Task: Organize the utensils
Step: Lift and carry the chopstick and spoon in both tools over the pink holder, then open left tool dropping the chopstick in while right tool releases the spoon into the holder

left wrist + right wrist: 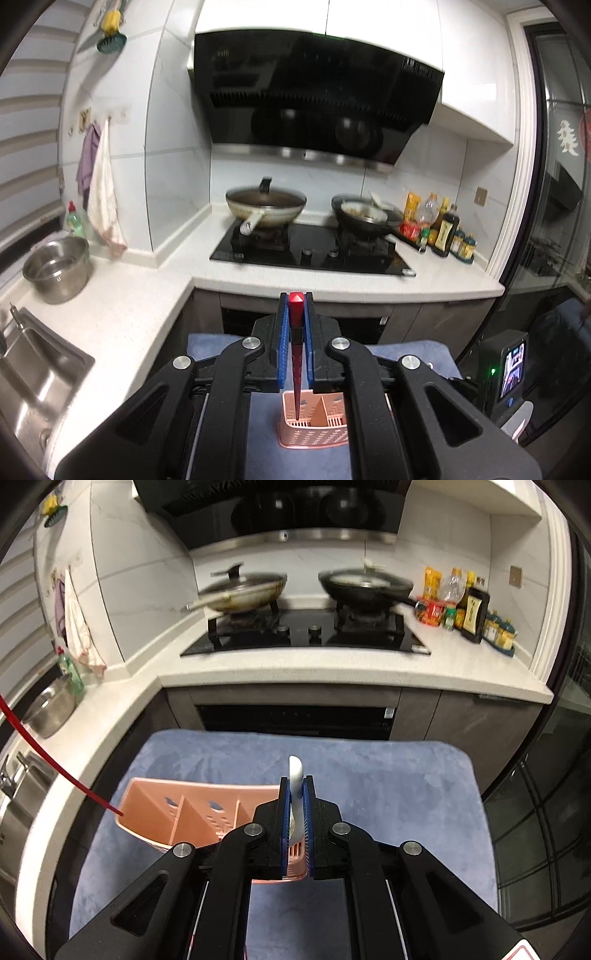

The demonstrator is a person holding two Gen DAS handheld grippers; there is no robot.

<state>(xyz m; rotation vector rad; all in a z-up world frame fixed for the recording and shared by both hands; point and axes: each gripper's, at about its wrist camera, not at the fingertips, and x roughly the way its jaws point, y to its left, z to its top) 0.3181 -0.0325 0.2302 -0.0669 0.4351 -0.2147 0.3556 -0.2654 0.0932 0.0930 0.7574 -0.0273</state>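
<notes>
Closest to the lens on the left wrist view is the left gripper point(296, 306), and its blue pads point(283, 343) are pinched tight on red chopsticks point(296, 354). The long axis runs along the gripper's fingers: the blunt red end sticks out just past the fingertips, and the thin tip points back and down, hanging right over the left compartment of the pink utensil basket point(314, 430). Can't tell if the tip actually touches the basket.

Over on the right wrist view, the right gripper point(296, 781) is clamped narrow on a white spoon handle point(296, 779). The handle stands nearly upright between the pads, its rounded end poking out above the fingertips, the rest running down between the pads. The spoon's bowl is hidden, so no idea which way it faces.

The basket point(177, 812) sits on a blue-grey mat point(388, 782) on the tabletop, open top up, dividers visible inside. The chopsticks' tip point(110, 806) shows here too, slanting down right at the basket's left rim.
</notes>
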